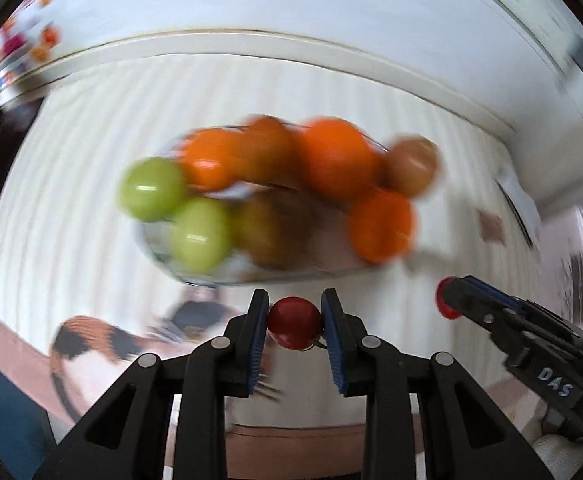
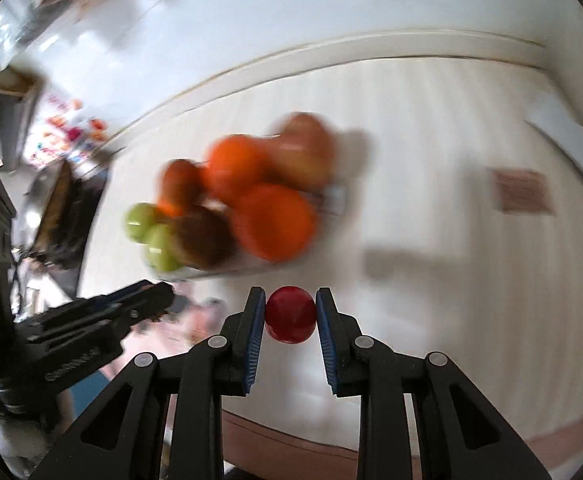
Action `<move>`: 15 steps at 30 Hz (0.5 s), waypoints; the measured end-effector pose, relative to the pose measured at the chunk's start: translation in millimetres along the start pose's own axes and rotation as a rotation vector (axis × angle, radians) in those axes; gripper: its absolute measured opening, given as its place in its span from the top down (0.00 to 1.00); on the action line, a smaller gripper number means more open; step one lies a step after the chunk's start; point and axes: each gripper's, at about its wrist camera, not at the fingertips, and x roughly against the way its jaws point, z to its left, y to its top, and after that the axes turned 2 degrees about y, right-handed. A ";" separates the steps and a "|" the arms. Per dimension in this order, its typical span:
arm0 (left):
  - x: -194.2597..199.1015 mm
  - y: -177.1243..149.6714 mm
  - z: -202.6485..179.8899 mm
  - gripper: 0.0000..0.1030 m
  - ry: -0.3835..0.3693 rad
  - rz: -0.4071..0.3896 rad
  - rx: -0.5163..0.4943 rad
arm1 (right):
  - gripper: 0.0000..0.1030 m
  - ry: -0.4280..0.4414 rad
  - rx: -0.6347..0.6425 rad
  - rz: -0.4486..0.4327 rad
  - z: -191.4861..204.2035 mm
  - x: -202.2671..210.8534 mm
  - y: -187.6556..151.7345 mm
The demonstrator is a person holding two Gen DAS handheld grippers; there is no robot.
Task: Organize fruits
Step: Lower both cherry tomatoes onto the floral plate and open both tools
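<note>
The left gripper (image 1: 294, 322) is clamped on a small red fruit (image 1: 293, 322), its blue pads pressing both sides. The right gripper (image 2: 290, 314) is likewise clamped on a second small red fruit (image 2: 290, 314). Just beyond both, on a white striped bench (image 1: 431, 304), sits a clear glass bowl (image 1: 163, 256) heaped with blurred oranges (image 1: 335, 160), two green apples (image 1: 153, 189) and brownish fruit (image 1: 269, 232). A calico cat (image 1: 91, 340) shows at near left below the bench edge.
</note>
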 end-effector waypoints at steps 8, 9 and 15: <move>-17.4 31.6 85.6 0.76 -0.012 0.020 0.172 | 0.73 -0.036 0.128 0.066 59.1 -56.5 37.5; -17.8 34.0 94.3 0.76 -0.025 0.029 0.175 | 0.73 -0.048 0.139 0.073 62.2 -62.6 41.0; -37.8 43.7 100.5 0.76 -0.037 0.069 0.166 | 0.72 -0.098 0.175 0.103 66.7 -79.8 47.9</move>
